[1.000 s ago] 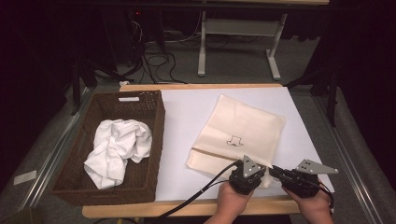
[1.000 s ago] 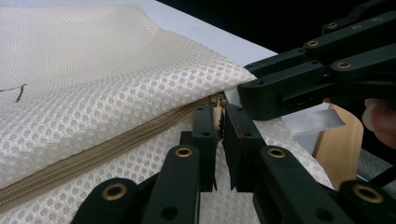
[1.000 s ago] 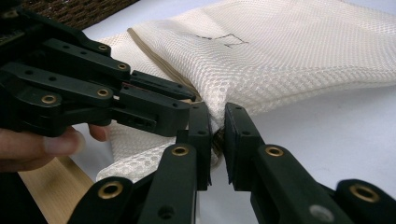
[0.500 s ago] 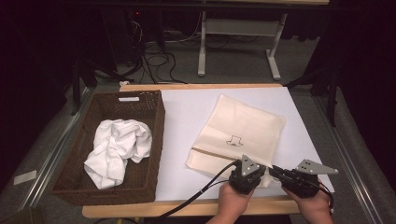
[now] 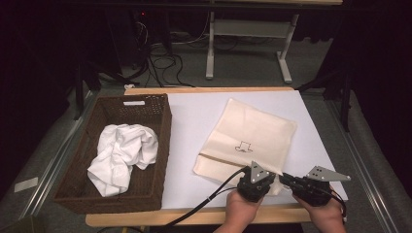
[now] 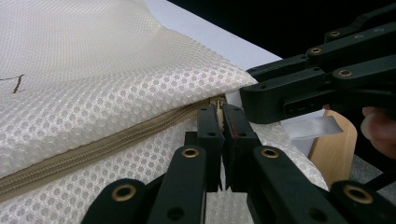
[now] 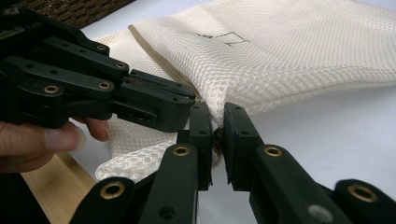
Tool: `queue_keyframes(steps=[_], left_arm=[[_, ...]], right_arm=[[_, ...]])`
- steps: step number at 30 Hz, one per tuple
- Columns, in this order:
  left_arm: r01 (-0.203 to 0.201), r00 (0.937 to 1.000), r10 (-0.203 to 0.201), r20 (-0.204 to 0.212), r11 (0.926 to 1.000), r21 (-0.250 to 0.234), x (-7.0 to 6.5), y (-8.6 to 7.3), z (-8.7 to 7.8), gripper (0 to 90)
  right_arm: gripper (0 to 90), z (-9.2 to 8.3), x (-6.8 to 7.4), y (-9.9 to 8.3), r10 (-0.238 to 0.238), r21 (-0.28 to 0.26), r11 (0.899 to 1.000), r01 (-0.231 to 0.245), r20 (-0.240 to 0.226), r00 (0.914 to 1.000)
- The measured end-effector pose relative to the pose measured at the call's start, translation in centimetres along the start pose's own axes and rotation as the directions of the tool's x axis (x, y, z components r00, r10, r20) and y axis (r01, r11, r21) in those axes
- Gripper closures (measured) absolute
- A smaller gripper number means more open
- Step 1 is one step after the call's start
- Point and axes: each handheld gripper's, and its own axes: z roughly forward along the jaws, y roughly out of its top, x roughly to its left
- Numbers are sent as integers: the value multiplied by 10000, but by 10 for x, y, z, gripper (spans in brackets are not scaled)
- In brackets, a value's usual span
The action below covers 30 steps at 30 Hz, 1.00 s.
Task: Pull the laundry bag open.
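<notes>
Two hand-held grippers at the near corner of a cream mesh laundry bag [image 5: 250, 141] lying flat on the white table cover [image 5: 194, 116]. The left gripper [image 6: 221, 122] has its jaws closed at the end of the zipper [image 6: 107, 144], apparently on the slider or its pull, though the part pinched is too hidden to name; the zipper runs away from its tips to the left in the left gripper view. The right gripper [image 7: 215, 122] is closed on a fold of mesh beside that same zipper end, the bag spreading beyond and above its tips. The likely step is opening the zipper: the right grip should anchor the corner and keep the mesh taut while the left draws steadily along the zipper line, avoiding upward pull that would bunch the fabric. A wicker basket [image 5: 160, 145] holding white cloth [image 5: 121, 155] stands well off to the left gripper's left.
</notes>
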Motion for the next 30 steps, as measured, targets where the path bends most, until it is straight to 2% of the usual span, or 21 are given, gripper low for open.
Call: queue_keyframes(steps=[7,8,9,11,15,18,28,30], left_arm=[[-45,10000,45,-55,10000,61,0,0,-1,872],[-73,9995,75,-300,9999,76,0,0,-1,873],[70,9990,-69,-441,10000,31,3,0,-2,873],[497,9979,-498,-417,9988,-39,12,-2,-5,874],[358,9982,-361,-473,9993,-62,15,-3,-9,873],[423,9981,-426,-454,9991,-64,16,-3,-10,873],[253,9989,-251,-399,9997,44,19,-5,-13,873],[233,9981,-231,-576,9997,29,19,-5,-14,873]], right_arm=[[842,1,1,0,-56,18,10000,56,-7,10000],[844,1,1,0,-69,12,10000,69,-10,10000],[844,1,1,0,-93,31,10000,93,67,9999],[844,-1,-2,0,-7,-37,10000,8,156,9999],[843,-3,-6,-1,207,-55,9998,-207,73,9998],[843,-3,-4,0,122,-73,9999,-121,99,9999],[843,-1,-1,0,16,2,10000,-16,11,10000],[843,-1,-1,0,-18,-17,10000,18,-14,10000]])
